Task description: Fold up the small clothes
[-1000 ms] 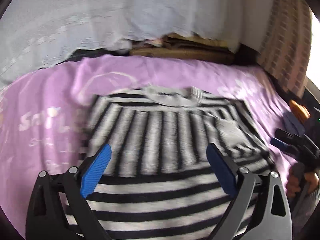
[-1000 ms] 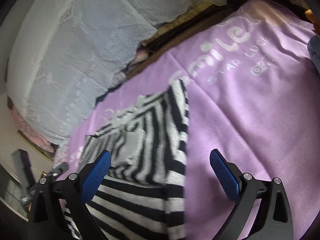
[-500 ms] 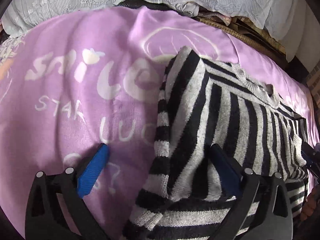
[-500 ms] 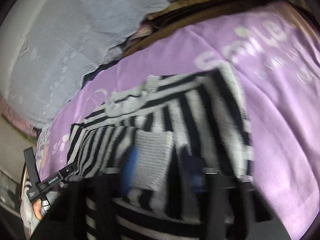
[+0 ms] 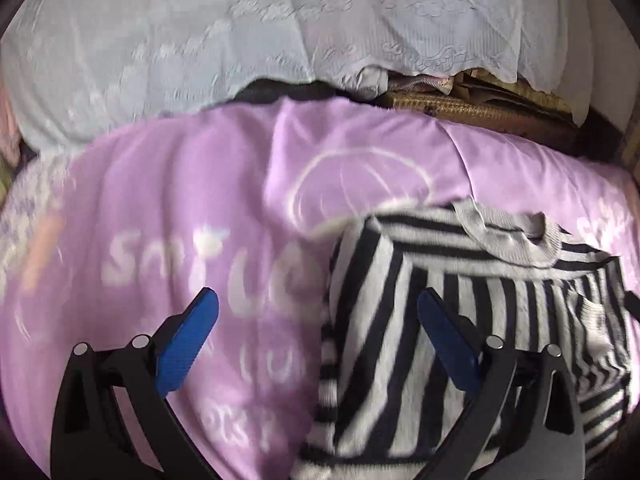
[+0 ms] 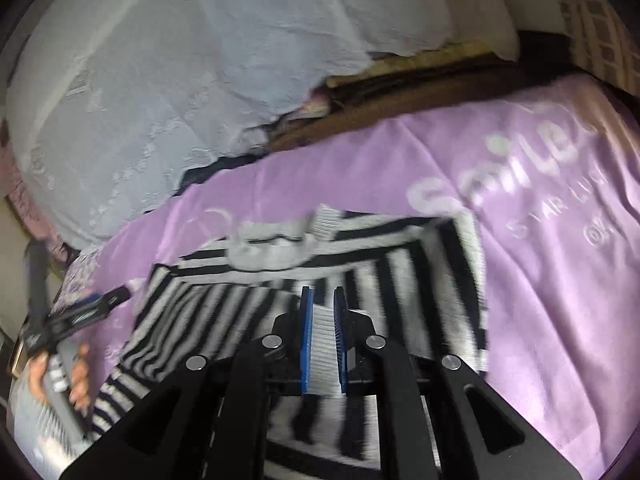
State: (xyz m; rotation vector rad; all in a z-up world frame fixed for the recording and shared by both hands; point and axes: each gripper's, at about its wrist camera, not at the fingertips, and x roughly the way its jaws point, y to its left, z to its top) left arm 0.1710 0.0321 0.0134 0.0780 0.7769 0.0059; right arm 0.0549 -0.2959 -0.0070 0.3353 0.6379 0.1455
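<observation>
A black-and-white striped sweater (image 5: 460,292) with a grey collar lies on a purple blanket (image 5: 180,200), its sides folded inward. My left gripper (image 5: 316,308) hangs open over the sweater's left edge: one finger is above the blanket and the other above the stripes. In the right wrist view my right gripper (image 6: 323,300) has a grey ribbed piece of the sweater (image 6: 380,264) between its blue pads. The pads still press on it while the jaws are opening slightly. A hand (image 6: 76,376) holds the other gripper at the lower left.
A white lace cover (image 5: 240,40) rises behind the blanket. Folded brown mats and cloth (image 5: 480,108) lie along the blanket's far edge. A chequered surface (image 6: 592,12) stands at the far right. The purple blanket (image 6: 540,280) stretches on to the right of the sweater.
My right gripper went from wide open to closed on the sweater's grey ribbed cloth. My left gripper swung from over the sweater's middle to its left edge, staying open.
</observation>
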